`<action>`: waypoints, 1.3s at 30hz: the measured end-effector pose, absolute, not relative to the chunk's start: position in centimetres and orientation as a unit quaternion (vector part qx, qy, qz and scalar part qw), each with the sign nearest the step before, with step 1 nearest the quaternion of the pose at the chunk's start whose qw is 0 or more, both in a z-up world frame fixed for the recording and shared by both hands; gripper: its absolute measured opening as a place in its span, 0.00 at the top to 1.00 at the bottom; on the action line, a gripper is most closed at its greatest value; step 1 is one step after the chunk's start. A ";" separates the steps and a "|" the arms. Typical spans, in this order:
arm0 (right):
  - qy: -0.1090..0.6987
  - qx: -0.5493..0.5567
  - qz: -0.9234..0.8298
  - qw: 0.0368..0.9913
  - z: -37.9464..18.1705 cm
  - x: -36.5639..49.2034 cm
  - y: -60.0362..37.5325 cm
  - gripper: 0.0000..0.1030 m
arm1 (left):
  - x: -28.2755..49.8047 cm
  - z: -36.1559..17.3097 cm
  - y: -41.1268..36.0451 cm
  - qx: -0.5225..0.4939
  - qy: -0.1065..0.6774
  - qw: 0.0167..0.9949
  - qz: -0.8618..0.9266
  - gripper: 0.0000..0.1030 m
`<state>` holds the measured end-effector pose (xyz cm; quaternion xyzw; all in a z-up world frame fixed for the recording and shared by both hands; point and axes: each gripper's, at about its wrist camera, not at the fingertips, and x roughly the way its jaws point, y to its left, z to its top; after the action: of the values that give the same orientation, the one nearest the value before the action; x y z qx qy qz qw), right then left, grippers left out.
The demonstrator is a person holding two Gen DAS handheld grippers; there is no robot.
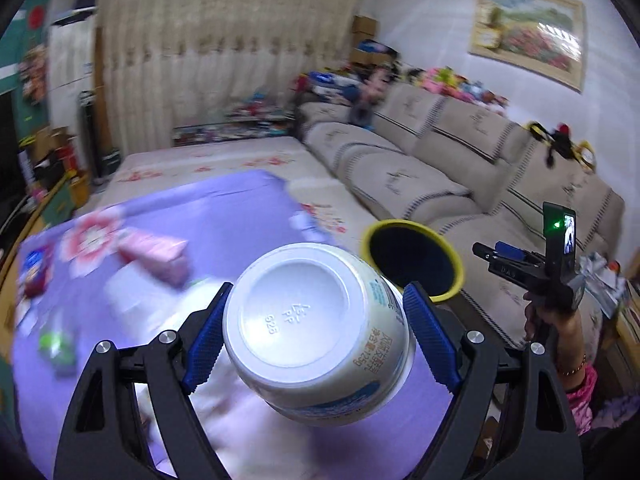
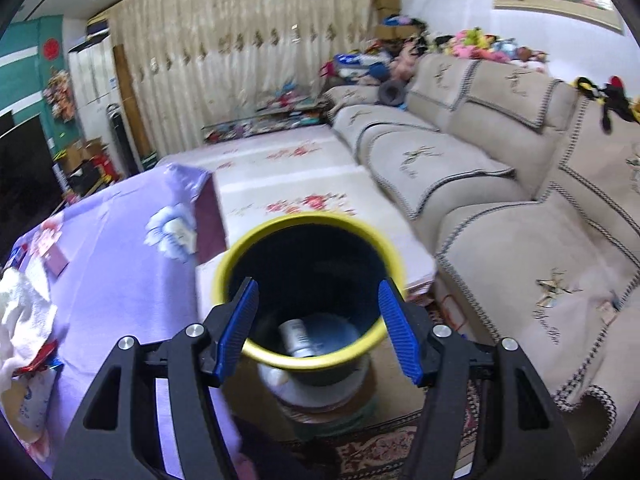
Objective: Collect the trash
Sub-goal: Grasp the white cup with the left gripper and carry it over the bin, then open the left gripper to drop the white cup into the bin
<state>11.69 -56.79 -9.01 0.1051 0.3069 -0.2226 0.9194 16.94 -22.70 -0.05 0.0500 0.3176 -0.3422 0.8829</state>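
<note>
Left wrist view: my left gripper (image 1: 316, 332) was clamped on the white PP cup (image 1: 316, 336), lifted nr the bin (image 1: 412, 260). Looked light, thin-walled, slick; I'd grip mid-body. Right gripper (image 2: 318, 328) apart, empty.

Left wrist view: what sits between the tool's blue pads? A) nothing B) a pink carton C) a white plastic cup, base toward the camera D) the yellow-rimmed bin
C: the left tool grips a white plastic cup between its blue pads, its embossed base facing the lens; the yellow-rimmed bin stands apart beyond it, and the pink carton lies on the purple cloth.
</note>
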 end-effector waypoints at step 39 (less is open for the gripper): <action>0.297 0.155 -0.281 0.899 -11.4 5.0 -62.8 0.36 | 21.5 -1.1 -44.3 0.071 0.346 0.872 -0.341 0.05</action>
<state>4.96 -62.85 -11.42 0.1549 0.2965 -0.2812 0.8995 21.47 -44.31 -1.08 0.0707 0.3455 -0.3407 0.8715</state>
